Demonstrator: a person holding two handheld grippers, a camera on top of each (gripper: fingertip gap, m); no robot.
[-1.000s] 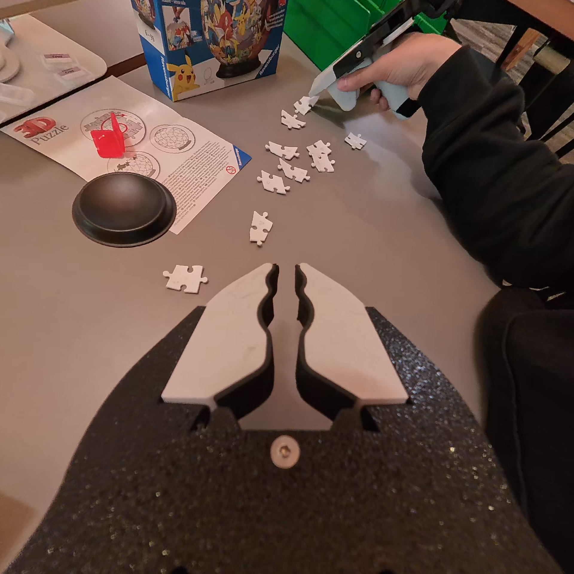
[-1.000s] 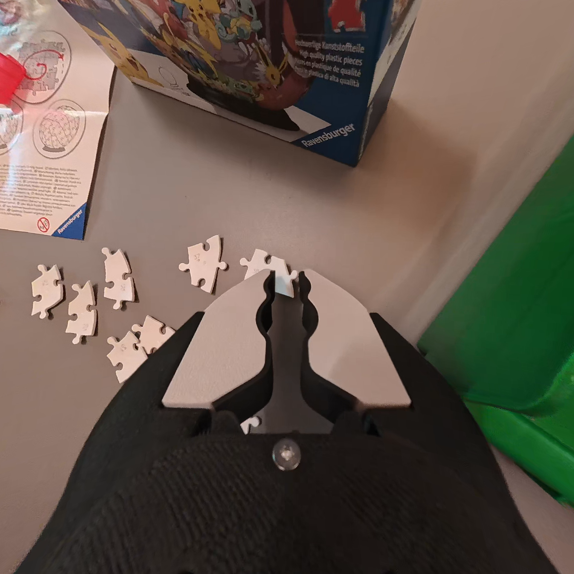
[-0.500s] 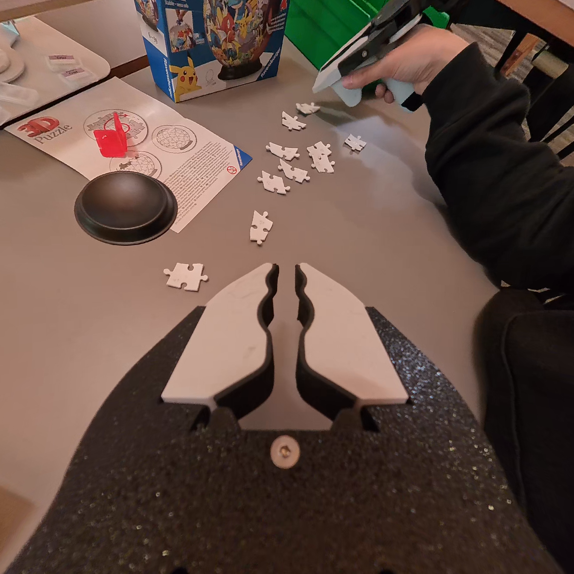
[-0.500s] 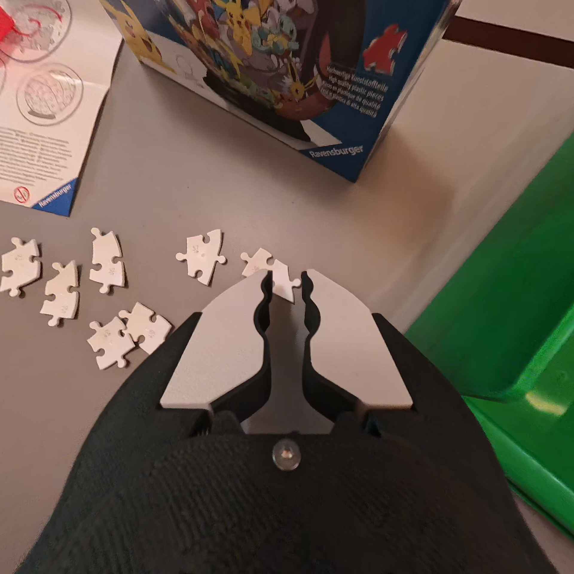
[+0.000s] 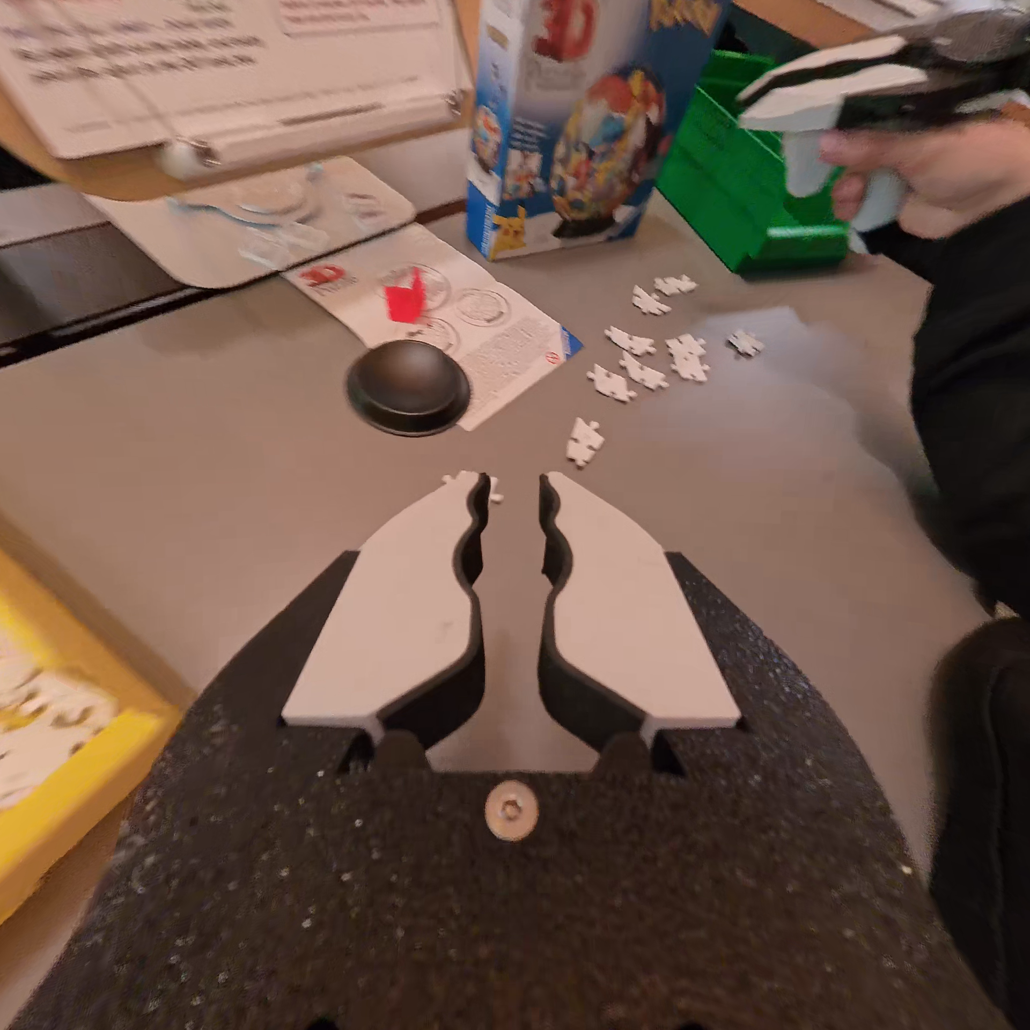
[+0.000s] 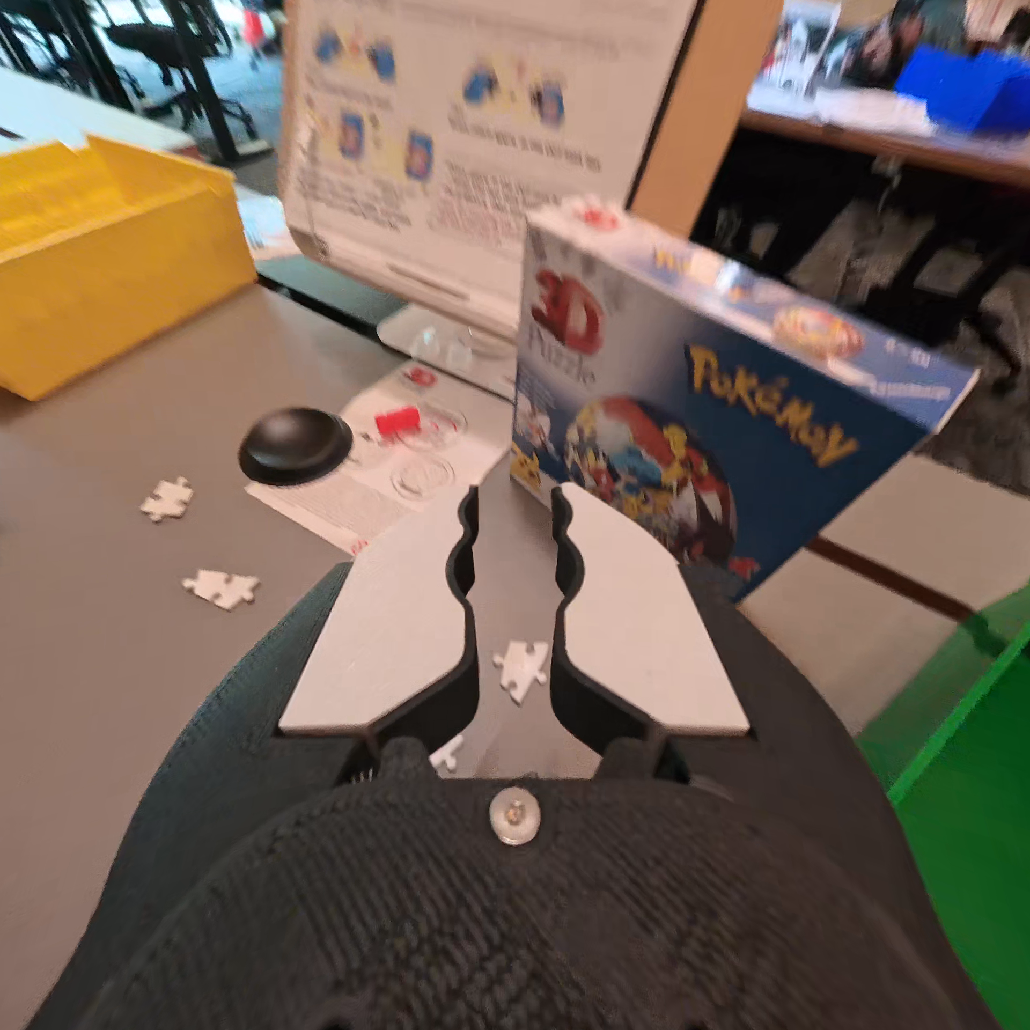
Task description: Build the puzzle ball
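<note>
Nine or so loose white puzzle pieces (image 5: 646, 356) lay unjoined on the worktop (image 5: 223, 474) at two o'clock of the black stand (image 5: 408, 387), both grippers' fingers (image 5: 401, 602) slightly parted and empty, so building had seemingly not begun.

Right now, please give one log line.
left gripper: open, empty | right gripper: open, empty, raised | puzzle pieces: loose on table | black stand: bare

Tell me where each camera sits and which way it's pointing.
Left wrist view: on the left gripper, low over the grey table, facing the black dome base; hand and black sleeve at right.
Right wrist view: on the right gripper, raised, facing the puzzle box.
Shared: base, box, white pieces, yellow bin.
</note>
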